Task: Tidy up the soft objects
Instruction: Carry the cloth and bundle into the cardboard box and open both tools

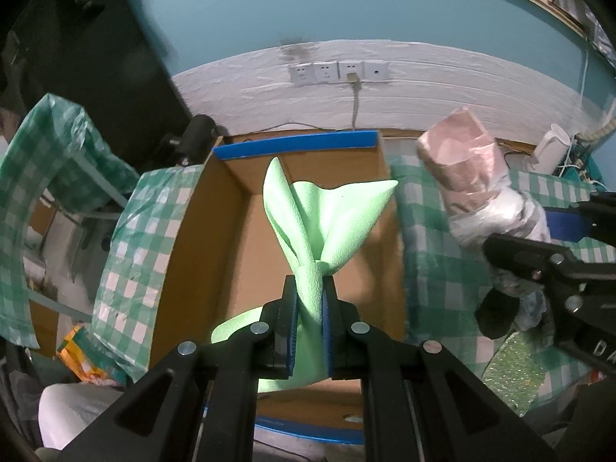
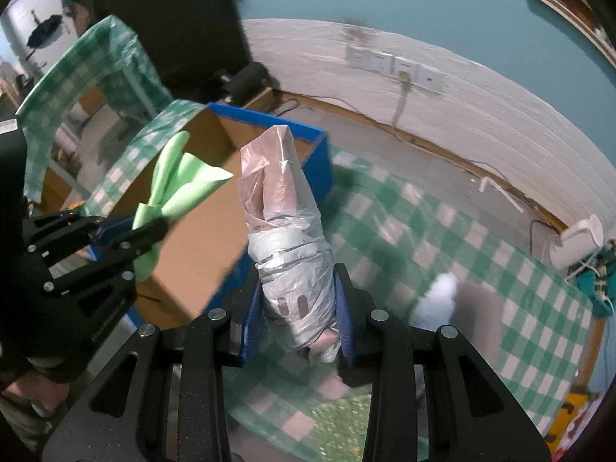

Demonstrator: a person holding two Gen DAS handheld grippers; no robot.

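Note:
My left gripper (image 1: 310, 292) is shut on a light green foam cloth (image 1: 327, 215) and holds it above the open cardboard box (image 1: 200, 238) with blue edges. It also shows in the right wrist view (image 2: 181, 188). My right gripper (image 2: 298, 288) is shut on a bundle wrapped in clear plastic (image 2: 288, 238), pink at the top and grey below, held above the table just right of the box (image 2: 200, 231). The bundle also shows in the left wrist view (image 1: 473, 177).
A green-and-white checked cloth (image 2: 462, 254) covers the table. A glittery green sponge (image 1: 512, 373) and a white fluffy item (image 2: 435, 300) lie on it. A white wall (image 1: 423, 88) with sockets stands behind. A second checked table (image 1: 46, 146) stands left.

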